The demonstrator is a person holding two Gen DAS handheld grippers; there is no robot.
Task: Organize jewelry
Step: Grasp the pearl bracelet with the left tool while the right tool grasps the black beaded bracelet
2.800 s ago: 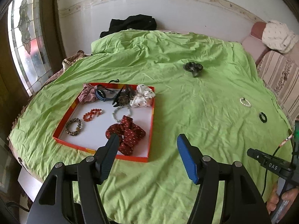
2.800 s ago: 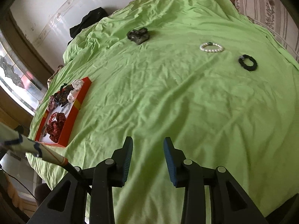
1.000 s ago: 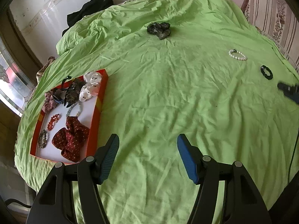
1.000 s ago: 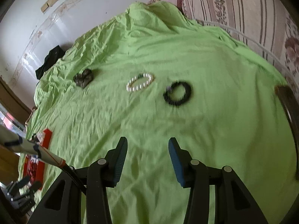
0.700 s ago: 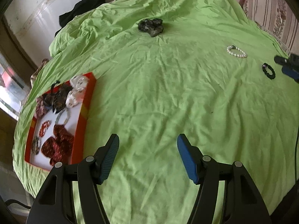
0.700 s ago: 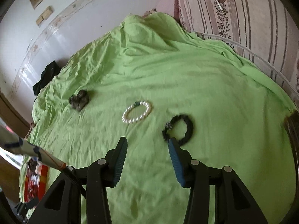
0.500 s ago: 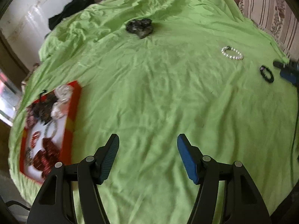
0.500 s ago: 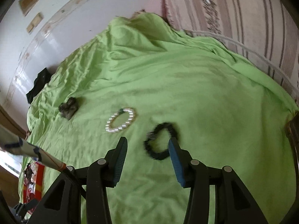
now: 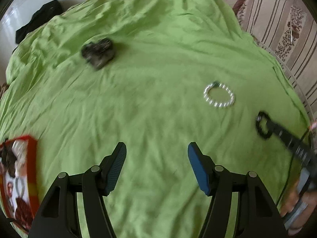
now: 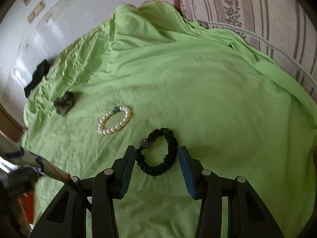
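A black scrunchie (image 10: pixel 170 148) with a sparkly bead lies flat on the green bedsheet (image 10: pixel 198 79), between the fingers of my right gripper (image 10: pixel 157 151). Its jaws are closing, and the pads stand just off the band on both sides. In the left wrist view a right finger (image 9: pixel 287 140) reaches over that scrunchie (image 9: pixel 260 130). A pearl bracelet (image 10: pixel 111 130) lies just beyond it, with a dark hair accessory (image 10: pixel 64 103) farther back. My left gripper (image 9: pixel 157 148) hangs open and empty over bare sheet, short of the pearl bracelet (image 9: pixel 220 105). The red tray (image 9: pixel 32 158) of jewelry sits at the far left.
A striped sofa (image 9: pixel 277 29) borders the bed on the right. A black cloth (image 9: pixel 37 23) lies at the back by the wall. A hand (image 9: pixel 297 214) holds the right gripper's handle at the lower right. The dark hair accessory (image 9: pixel 98 54) rests on the sheet's far left part.
The left view has swung right, pushing the tray to the frame's left edge. The right gripper came forward and down until the black scrunchie lay between its jaws, which narrowed a little.
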